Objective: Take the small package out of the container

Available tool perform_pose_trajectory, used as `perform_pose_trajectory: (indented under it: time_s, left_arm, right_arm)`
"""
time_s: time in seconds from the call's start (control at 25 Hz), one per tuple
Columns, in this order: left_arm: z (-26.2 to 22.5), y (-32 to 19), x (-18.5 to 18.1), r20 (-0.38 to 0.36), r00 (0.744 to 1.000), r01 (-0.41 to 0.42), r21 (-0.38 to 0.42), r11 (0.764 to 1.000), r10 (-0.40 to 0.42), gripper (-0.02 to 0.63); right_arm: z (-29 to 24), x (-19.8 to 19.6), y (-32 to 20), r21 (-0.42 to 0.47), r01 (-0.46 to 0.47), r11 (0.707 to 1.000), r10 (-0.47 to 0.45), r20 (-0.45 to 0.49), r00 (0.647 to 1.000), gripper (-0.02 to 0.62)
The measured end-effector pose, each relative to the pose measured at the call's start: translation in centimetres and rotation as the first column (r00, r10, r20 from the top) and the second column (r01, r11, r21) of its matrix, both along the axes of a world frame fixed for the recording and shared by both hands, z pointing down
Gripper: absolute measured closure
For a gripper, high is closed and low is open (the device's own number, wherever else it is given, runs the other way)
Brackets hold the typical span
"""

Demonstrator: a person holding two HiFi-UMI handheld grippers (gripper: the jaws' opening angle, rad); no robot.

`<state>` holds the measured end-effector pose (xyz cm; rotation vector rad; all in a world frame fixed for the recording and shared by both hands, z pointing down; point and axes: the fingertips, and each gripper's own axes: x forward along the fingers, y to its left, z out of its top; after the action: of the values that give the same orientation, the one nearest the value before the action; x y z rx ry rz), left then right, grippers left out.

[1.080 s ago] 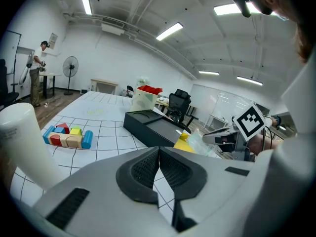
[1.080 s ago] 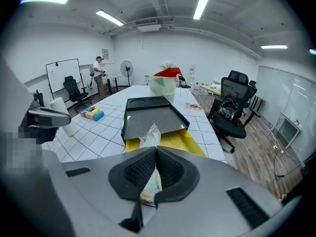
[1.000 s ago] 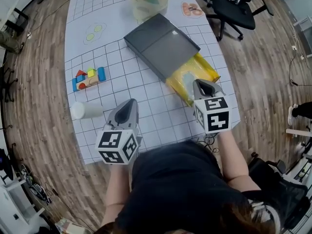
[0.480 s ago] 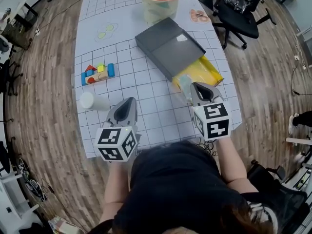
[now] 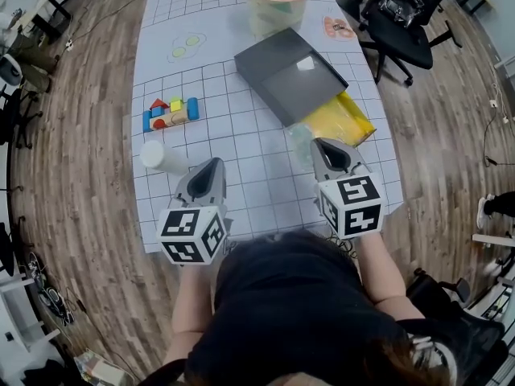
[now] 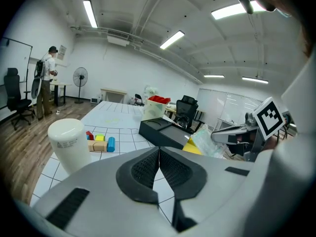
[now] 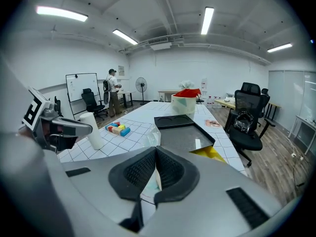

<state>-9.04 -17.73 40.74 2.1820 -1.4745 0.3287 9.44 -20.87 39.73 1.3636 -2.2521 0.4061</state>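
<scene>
My right gripper pinches the clear package by one edge, just ahead of the jaws, near the yellow container. The slick film may slip out of so thin a hold. My left gripper, pressed together, holds nothing.

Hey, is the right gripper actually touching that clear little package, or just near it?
Touching. In the right gripper view, the right gripper has its jaws shut on the clear package, and the package's film sticks out beyond the pads.
</scene>
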Motion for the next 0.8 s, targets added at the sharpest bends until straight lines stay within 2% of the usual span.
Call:
perform_pose_trajectory:
  time_s: [0.8]
  left_arm:
    - [0.0, 0.7, -0.6, 0.017, 1.0, 0.024, -0.002, 1.0, -0.024, 0.578]
  right_arm:
    - [-0.2, -1.2, 1.0, 0.0, 0.04, 0.999, -0.04, 0.049, 0.998, 0.577]
